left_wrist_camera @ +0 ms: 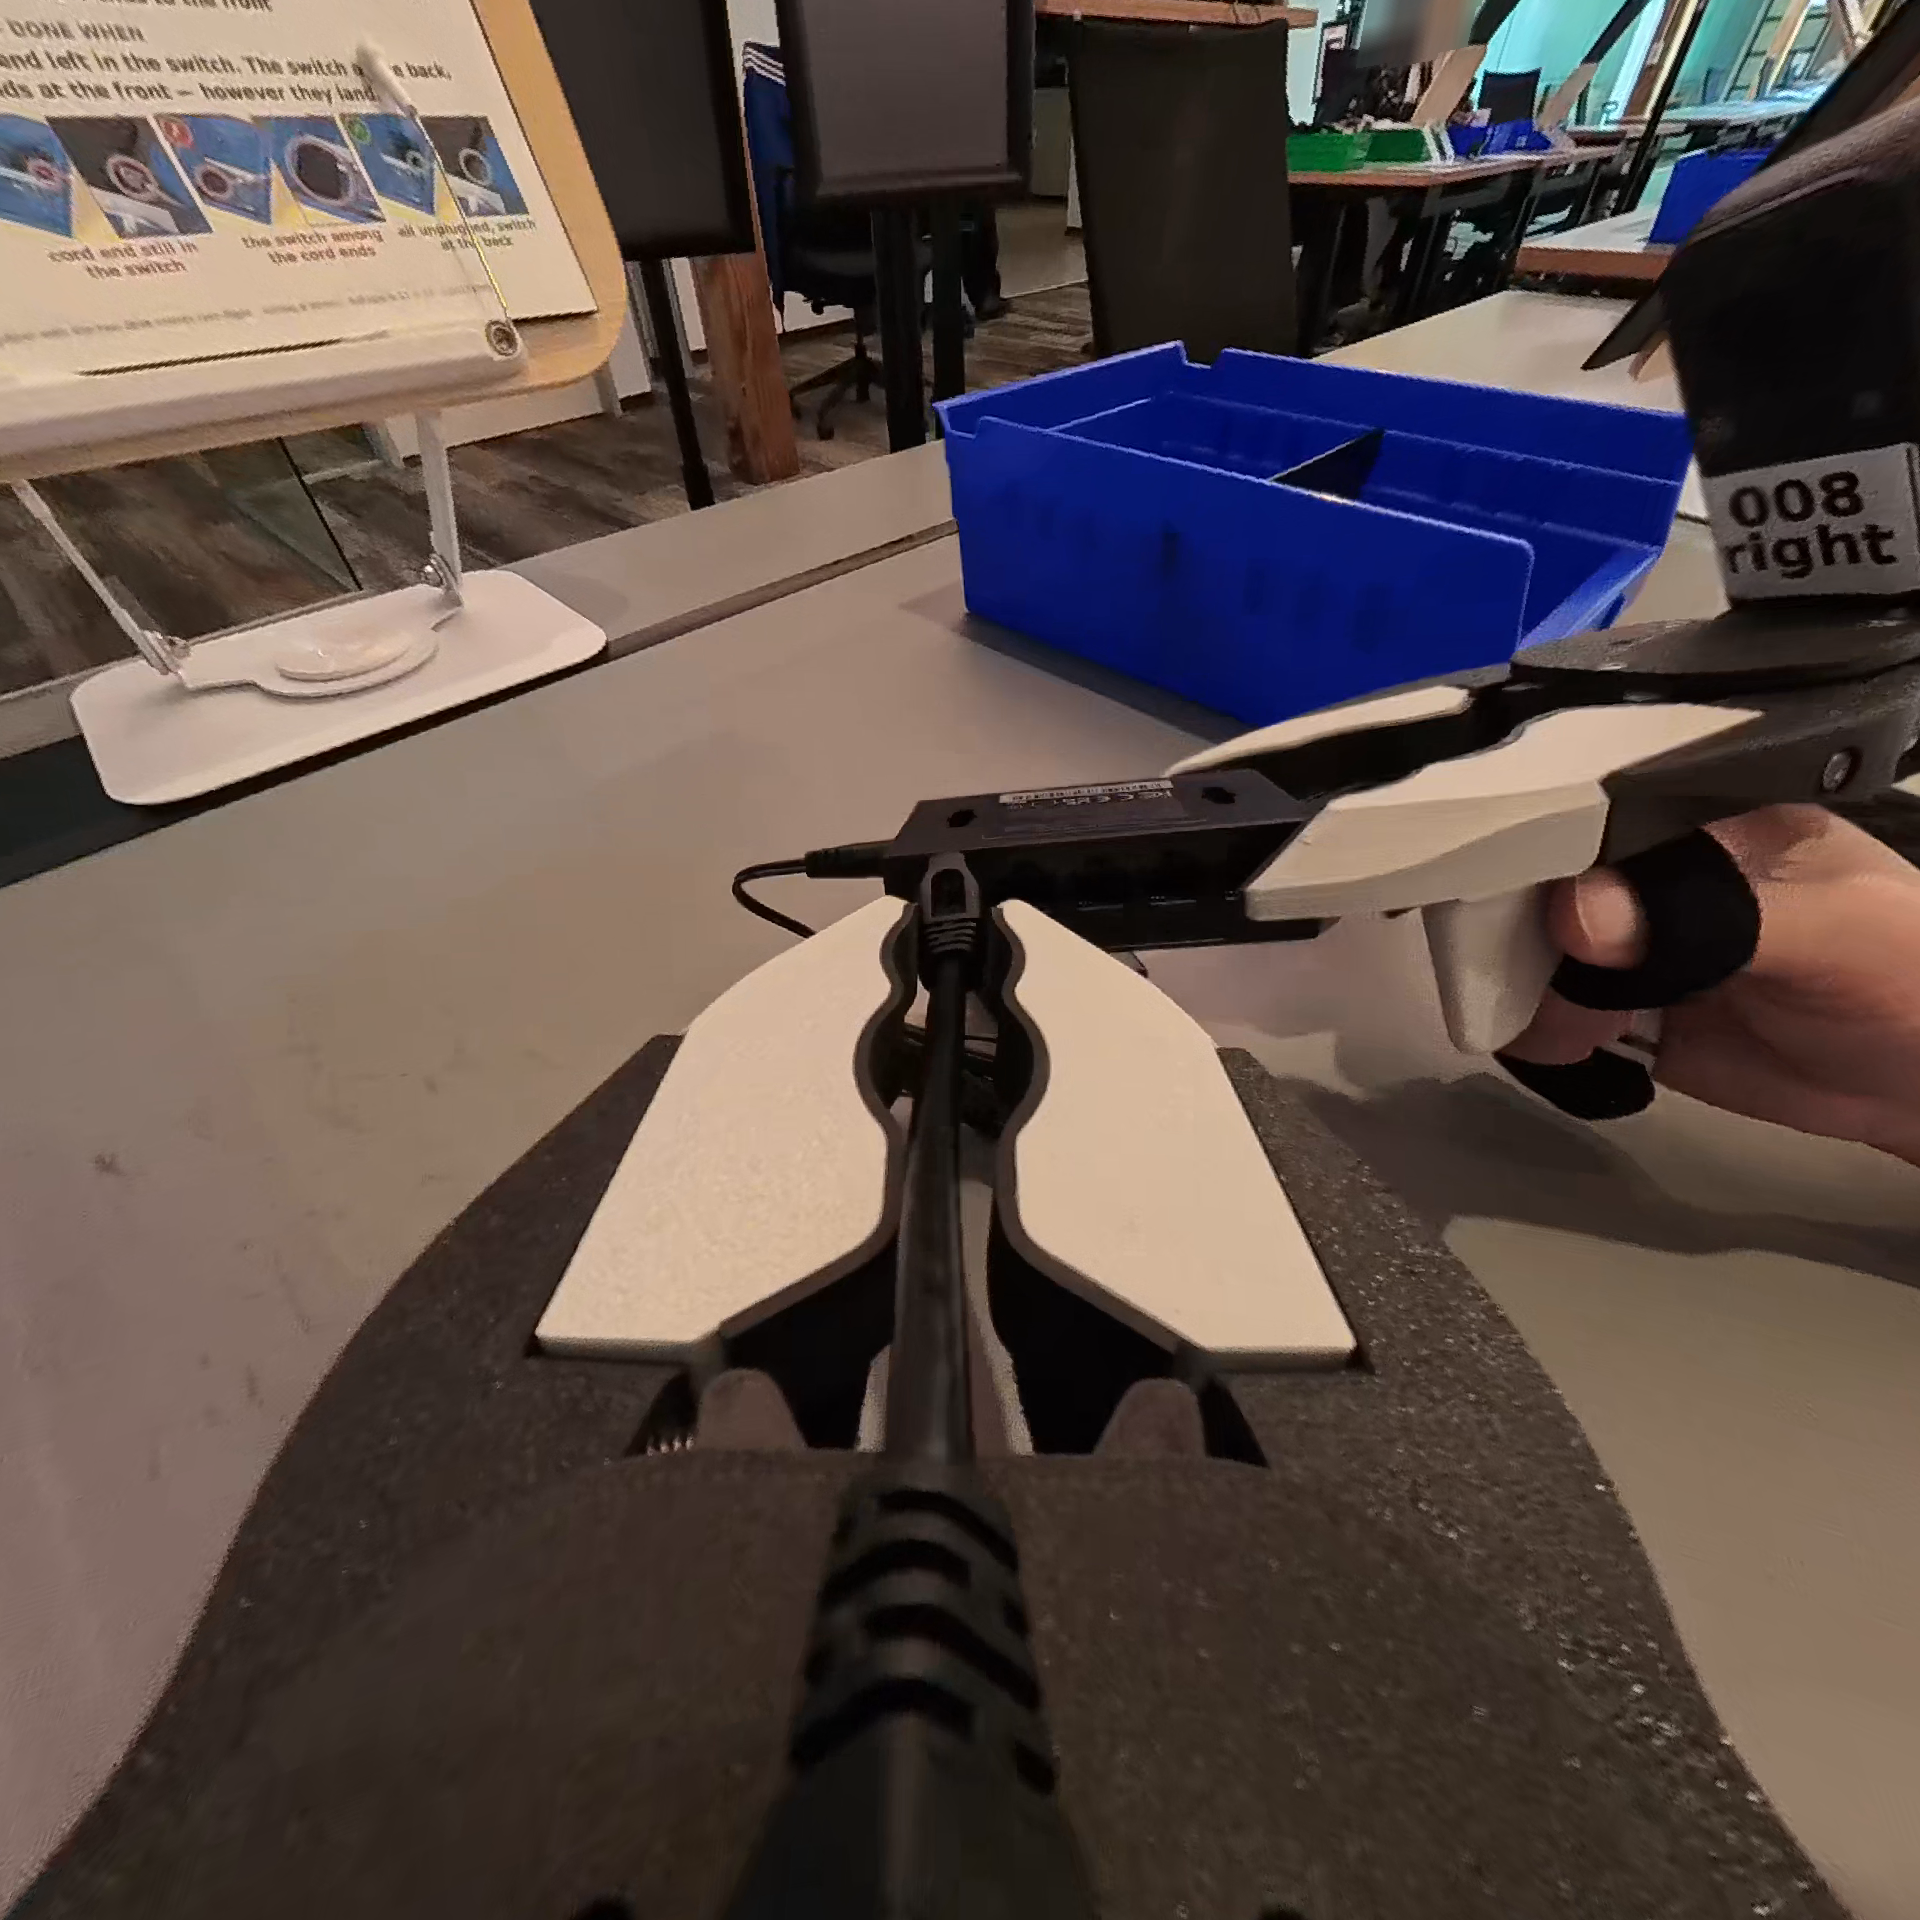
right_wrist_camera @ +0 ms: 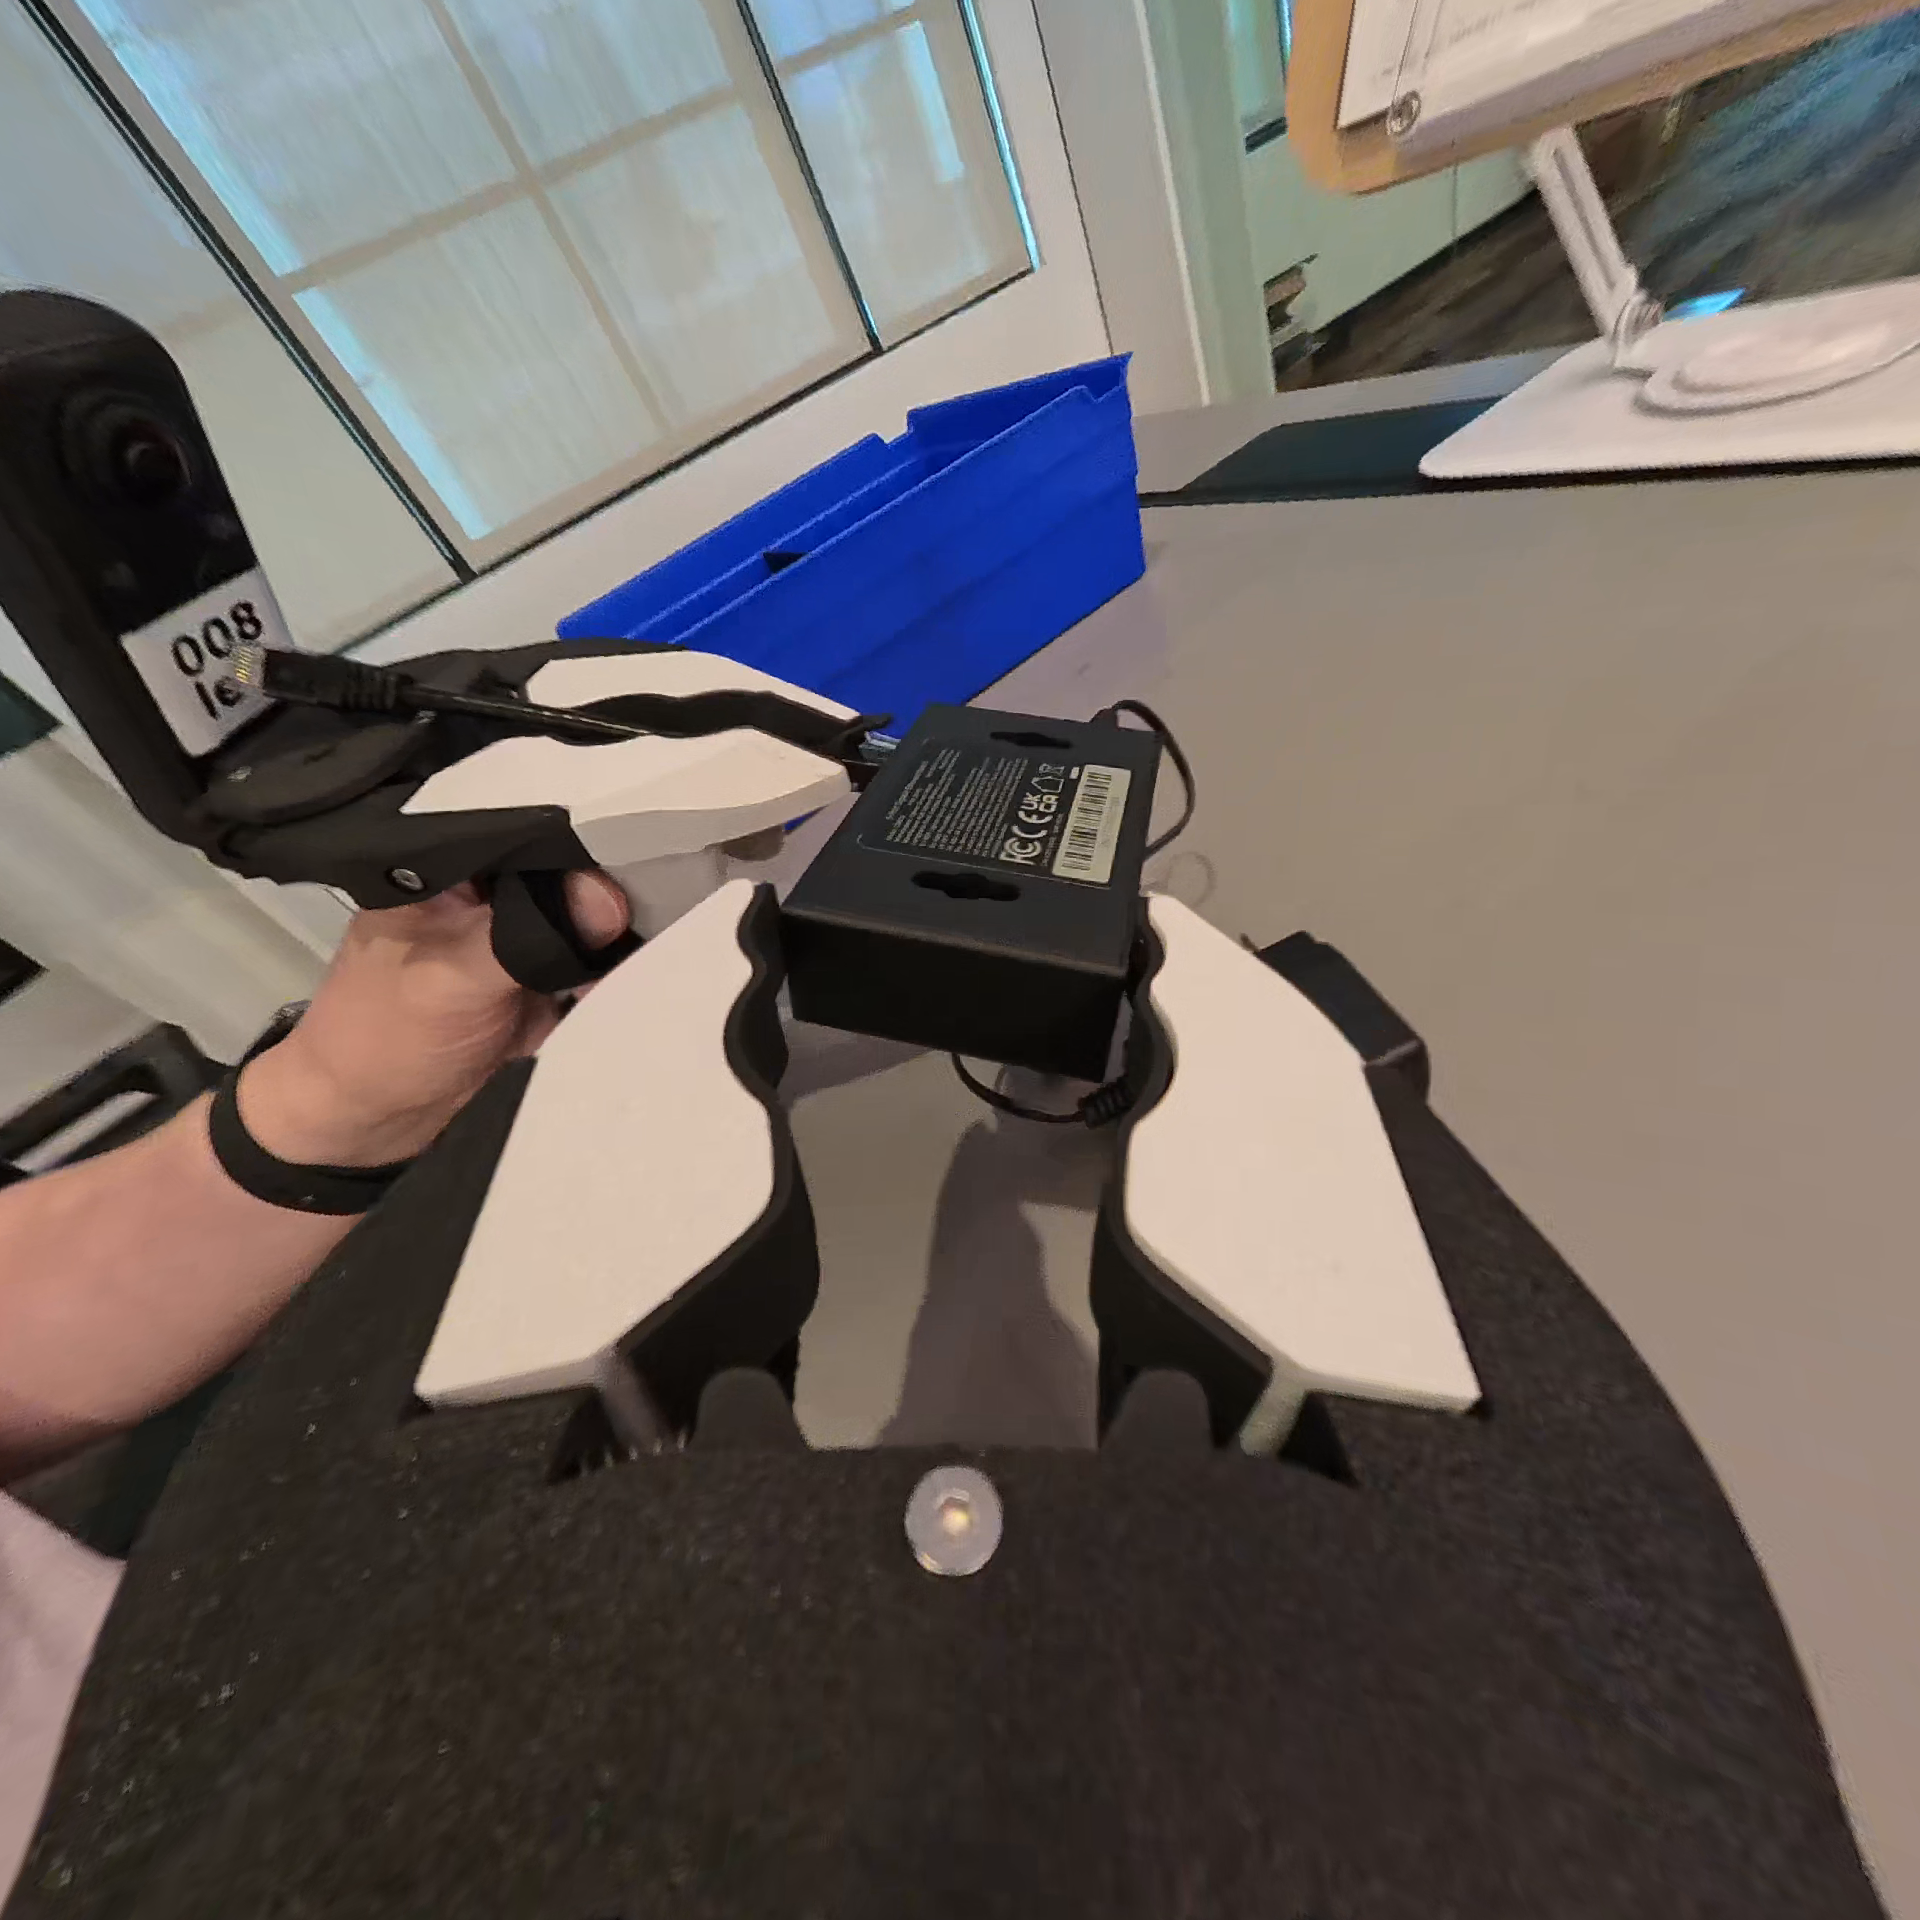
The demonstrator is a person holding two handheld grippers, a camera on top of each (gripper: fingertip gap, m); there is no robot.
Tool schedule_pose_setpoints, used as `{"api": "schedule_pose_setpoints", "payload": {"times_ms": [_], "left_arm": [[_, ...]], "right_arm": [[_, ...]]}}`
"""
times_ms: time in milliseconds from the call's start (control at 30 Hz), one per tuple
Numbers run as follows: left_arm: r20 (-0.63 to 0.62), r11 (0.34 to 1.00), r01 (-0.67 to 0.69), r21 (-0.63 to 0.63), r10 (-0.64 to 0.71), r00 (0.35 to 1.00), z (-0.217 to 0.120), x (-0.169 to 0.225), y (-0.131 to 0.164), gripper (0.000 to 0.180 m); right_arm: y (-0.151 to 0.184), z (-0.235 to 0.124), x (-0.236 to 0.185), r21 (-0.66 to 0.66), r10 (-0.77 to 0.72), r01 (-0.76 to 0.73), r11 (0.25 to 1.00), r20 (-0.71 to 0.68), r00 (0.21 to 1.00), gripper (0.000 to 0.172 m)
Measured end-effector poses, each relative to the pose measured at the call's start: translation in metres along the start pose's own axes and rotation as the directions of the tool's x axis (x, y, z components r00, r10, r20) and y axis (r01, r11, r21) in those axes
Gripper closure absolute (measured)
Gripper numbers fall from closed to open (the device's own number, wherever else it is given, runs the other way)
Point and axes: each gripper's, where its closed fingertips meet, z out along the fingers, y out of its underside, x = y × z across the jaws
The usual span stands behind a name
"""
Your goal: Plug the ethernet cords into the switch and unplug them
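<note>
Left wrist view: left gripper (left_wrist_camera: 951,920) nearly closed, both pads pressed on the black ethernet cord (left_wrist_camera: 940,1091) just behind its grey-booted plug (left_wrist_camera: 948,894), plug seated at or in a port at the left end of the black switch (left_wrist_camera: 1091,842); full seating not discernible. Cord laid back along the gripper's centre line, its second booted end (left_wrist_camera: 914,1662) resting on the gripper body. Switch lifted clear of the grey table (left_wrist_camera: 416,987), underside up, thin power lead (left_wrist_camera: 764,894) looping from its left end. Right gripper (left_wrist_camera: 1273,831) clamped on the switch's right end, fingers wide apart, hand (left_wrist_camera: 1766,997) on its handle. Blue bin (left_wrist_camera: 1299,540) just behind the switch, near wall close to the right gripper's far finger; white stand base (left_wrist_camera: 332,675) well apart to the left, with bare table between. Right wrist view: right gripper (right_wrist_camera: 956,966) spread wide, switch (right_wrist_camera: 977,883) held across its short end, pads against both side faces, labelled underside up. Left gripper (right_wrist_camera: 842,753) meeting the switch's far-left edge, left hand (right_wrist_camera: 416,1018) below it. Open table (right_wrist_camera: 1558,831) to the right; bin (right_wrist_camera: 883,582) behind.
</note>
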Motion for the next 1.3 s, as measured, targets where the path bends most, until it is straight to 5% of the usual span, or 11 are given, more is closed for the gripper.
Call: {"api": "schedule_pose_setpoints", "payload": {"times_ms": [267,567,867,1067,1300], "left_arm": [[0.029,0.995,-0.081,-0.049,0.083,0.996,0.007,0.004,0.008,0.169],[0.073,0.980,-0.183,-0.082,0.189,0.979,0.013,0.011,0.010,0.169],[0.102,0.970,-0.235,-0.066,0.241,0.965,0.014,0.011,0.004,0.169],[0.115,0.968,-0.242,-0.060,0.248,0.962,0.013,0.009,0.003,0.169],[0.138,0.959,-0.280,-0.041,0.283,0.949,0.011,0.009,-0.003,0.169]], "right_arm": [[0.017,0.001,0.008,-0.110,0.216,-0.213,0.971,0.019,0.976,0.107],[0.036,0.003,0.019,-0.260,0.283,-0.290,0.921,-0.064,0.957,0.107],[0.039,0.001,0.020,-0.487,0.224,-0.230,0.843,-0.072,0.972,0.101],[0.035,0.003,0.014,-0.526,0.287,-0.256,0.811,-0.025,0.958,0.089],[0.038,0.007,0.025,-0.549,0.159,-0.162,0.820,-0.053,0.986,0.107]]}}
